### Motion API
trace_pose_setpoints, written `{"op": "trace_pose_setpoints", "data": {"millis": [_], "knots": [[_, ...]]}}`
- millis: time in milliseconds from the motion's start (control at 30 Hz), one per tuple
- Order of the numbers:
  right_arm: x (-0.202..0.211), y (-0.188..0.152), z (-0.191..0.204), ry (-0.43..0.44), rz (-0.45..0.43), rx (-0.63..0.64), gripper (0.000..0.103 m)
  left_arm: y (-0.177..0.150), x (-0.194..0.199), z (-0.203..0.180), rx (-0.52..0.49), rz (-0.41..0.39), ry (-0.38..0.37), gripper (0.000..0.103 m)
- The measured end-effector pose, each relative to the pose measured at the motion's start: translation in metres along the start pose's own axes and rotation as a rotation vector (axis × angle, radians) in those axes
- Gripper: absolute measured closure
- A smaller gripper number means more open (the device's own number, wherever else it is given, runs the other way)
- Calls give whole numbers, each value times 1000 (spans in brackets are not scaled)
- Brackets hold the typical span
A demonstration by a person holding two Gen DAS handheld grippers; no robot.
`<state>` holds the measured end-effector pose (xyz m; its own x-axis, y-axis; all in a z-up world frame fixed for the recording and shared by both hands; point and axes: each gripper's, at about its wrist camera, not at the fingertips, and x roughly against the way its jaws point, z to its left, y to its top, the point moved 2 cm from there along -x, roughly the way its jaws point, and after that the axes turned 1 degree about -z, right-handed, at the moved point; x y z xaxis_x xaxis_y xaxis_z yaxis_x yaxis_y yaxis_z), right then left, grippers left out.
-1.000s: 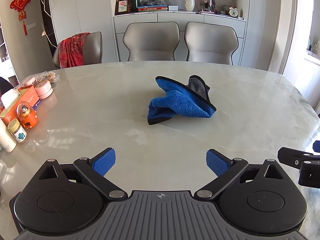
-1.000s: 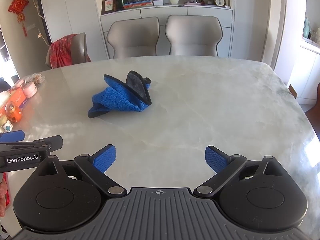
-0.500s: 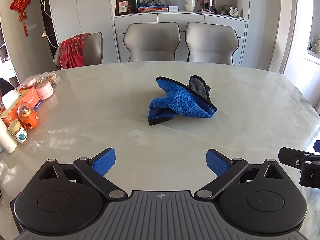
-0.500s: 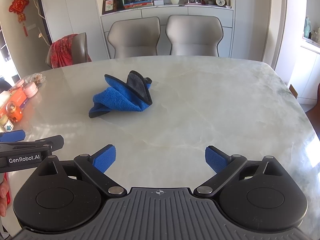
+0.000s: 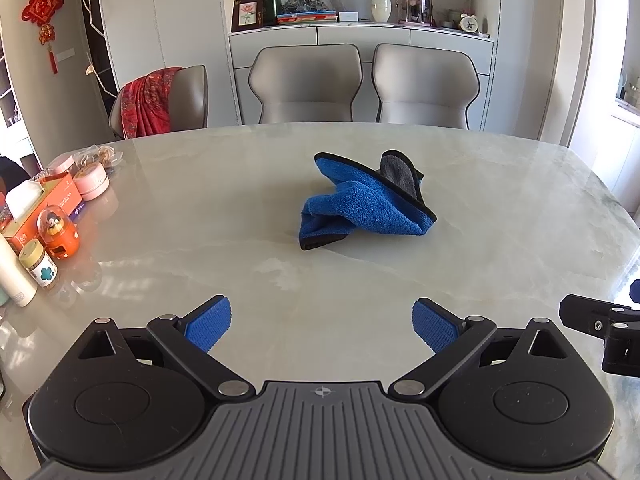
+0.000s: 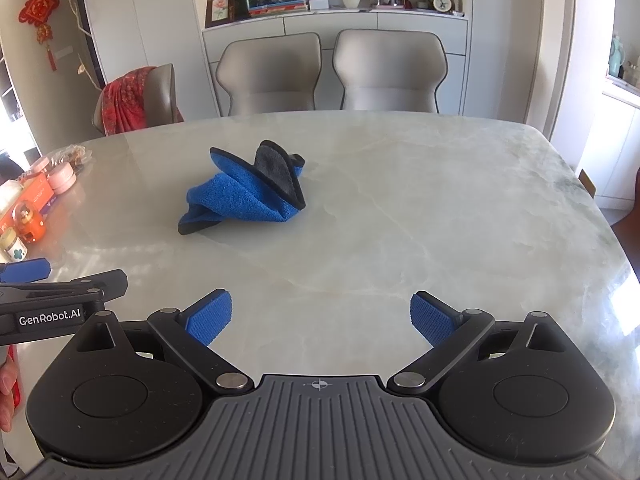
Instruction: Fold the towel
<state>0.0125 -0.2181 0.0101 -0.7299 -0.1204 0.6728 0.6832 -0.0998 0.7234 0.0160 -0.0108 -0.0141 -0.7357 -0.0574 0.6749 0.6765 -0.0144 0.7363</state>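
1. Counter (image 5: 200,208): pale marbled top, filling most of both views and carrying everything listed below.
2. Chairs (image 5: 304,84): two grey ones standing side by side at the far edge; a third (image 5: 188,96) at the far left corner is wearing a red cloth (image 5: 146,100) over its back.
3. Sideboard (image 5: 360,38): sitting behind the chairs, carrying a picture frame (image 5: 247,14), a white vase (image 5: 380,0) and a small clock (image 5: 468,22).
4. Left hand-held gripper (image 5: 322,324): hovering over the near edge of the counter, its blue pads (image 5: 210,322) standing wide apart and gripping nothing. Seen in the right wrist view it is lying at the left margin (image 6: 60,292).
5. Right hand-held gripper (image 6: 320,318): hovering beside the left one, likewise spread wide and gripping nothing; its pads (image 6: 430,322) are pointing toward the far side.
6. Towel (image 5: 364,204): blue with black edging and a grey underside, lying crumpled in a loose heap near the middle of the counter, well apart from both grippers. One grey flap is standing up at its far side (image 6: 276,168).
7. Clutter at the counter's left edge: an orange box (image 5: 44,208), a pink round tin (image 5: 91,178), an orange toy with a clear dome (image 5: 58,226), a small lidded jar (image 5: 38,264) and a white bottle (image 5: 14,276), all sitting close together.
8. Red knot ornament (image 5: 43,10): hanging on the left wall.
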Motion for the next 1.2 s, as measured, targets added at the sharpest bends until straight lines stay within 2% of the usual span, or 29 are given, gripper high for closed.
{"op": "trace_pose_setpoints", "data": {"millis": [700,933,1200], "knots": [[-1,7,-2,21,-6,19,5,6,-7,2,-30,-4,-10,3],[-9,29,-6,79,-50,56,5,22,-20,1,-66,-6,-29,3],[-27,54,-8,88,-48,83,5,40,-39,-2,-86,-5,-13,3]]}}
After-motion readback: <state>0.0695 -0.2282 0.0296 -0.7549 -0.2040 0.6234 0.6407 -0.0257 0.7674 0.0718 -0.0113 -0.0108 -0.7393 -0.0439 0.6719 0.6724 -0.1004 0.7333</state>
